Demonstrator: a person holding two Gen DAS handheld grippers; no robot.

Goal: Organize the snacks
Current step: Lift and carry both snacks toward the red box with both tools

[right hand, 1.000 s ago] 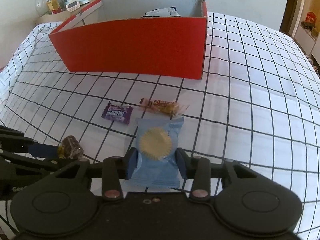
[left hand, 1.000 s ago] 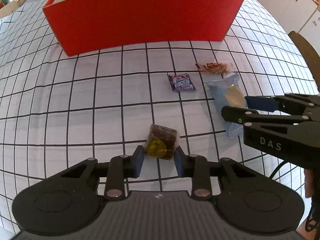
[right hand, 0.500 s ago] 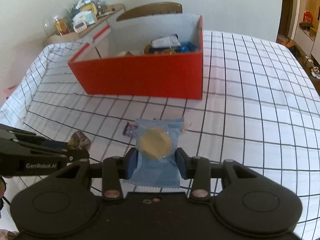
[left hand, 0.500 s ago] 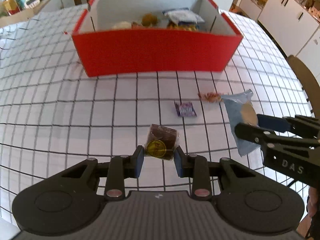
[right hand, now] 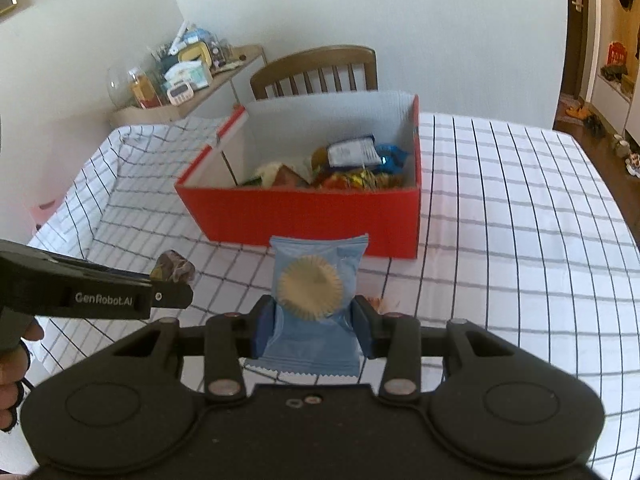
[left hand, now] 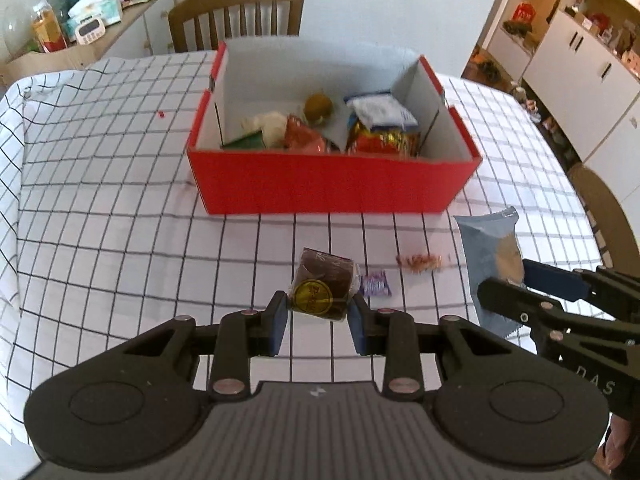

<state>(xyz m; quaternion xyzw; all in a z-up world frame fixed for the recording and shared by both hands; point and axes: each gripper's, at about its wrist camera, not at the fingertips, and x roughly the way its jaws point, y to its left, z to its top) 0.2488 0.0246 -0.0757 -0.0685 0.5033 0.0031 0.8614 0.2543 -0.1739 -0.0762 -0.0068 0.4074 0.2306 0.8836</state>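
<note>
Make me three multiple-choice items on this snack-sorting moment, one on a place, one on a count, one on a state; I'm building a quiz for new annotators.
1. Where does the purple candy lie?
A. inside the red box
B. on the checked cloth, in front of the box
C. on the wooden chair

2. How many loose snacks remain on the cloth?
A. two
B. four
C. none

3. What state is the right claw in?
A. wide open, empty
B. shut on the blue packet
C. shut on the brown cake

Answers:
1. B: the purple candy rests on the checked cloth, short of the red box.
2. A: only the purple candy and the orange-wrapped candy lie there.
3. B: the right claw pinches the blue packet from both sides, while the left claw holds the brown cake.
</note>
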